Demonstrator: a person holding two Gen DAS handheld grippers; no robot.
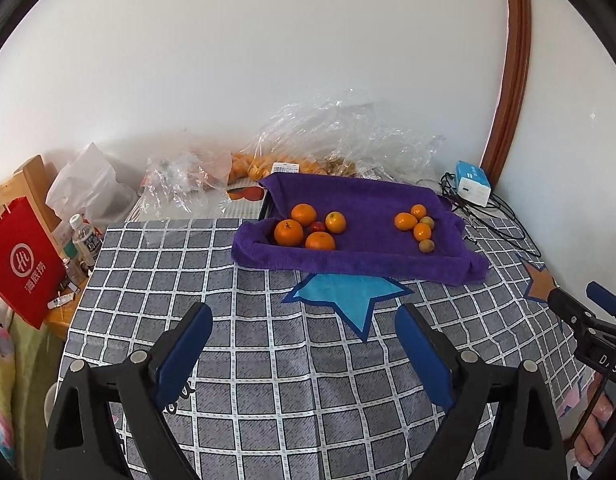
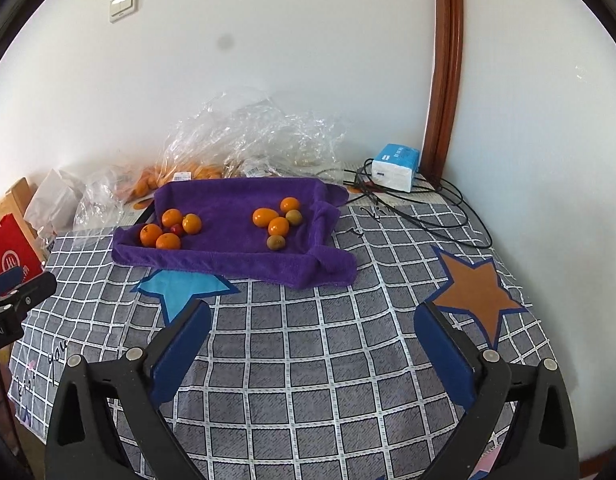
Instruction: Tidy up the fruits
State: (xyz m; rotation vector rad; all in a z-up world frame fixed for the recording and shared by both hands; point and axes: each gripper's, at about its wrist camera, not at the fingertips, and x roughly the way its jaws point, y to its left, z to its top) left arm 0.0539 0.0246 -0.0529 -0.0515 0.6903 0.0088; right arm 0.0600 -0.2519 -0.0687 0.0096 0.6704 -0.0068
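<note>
A purple towel (image 1: 360, 256) (image 2: 235, 260) lines a shallow tray on the checked tablecloth. On its left side lie several oranges (image 1: 288, 233) (image 2: 151, 235) around a small red fruit (image 1: 317, 226) (image 2: 176, 229). On its right side lie smaller orange kumquats (image 1: 406, 221) (image 2: 265, 217) and greenish-brown fruits (image 1: 426, 246) (image 2: 275, 242). My left gripper (image 1: 303, 312) stands open over bare cloth, well short of the towel, with nothing between its blue pads. My right gripper (image 2: 312, 312) is open too and holds nothing; it also shows at the right edge (image 1: 588, 304) of the left wrist view.
Crumpled clear plastic bags (image 1: 340, 136) (image 2: 247, 136) with more oranges lie behind the tray by the wall. A blue-white tissue pack (image 1: 472, 182) (image 2: 396, 167) and black cables (image 2: 440, 216) sit at the back right. A red paper bag (image 1: 21, 264) and bottles (image 1: 83, 236) stand left of the table.
</note>
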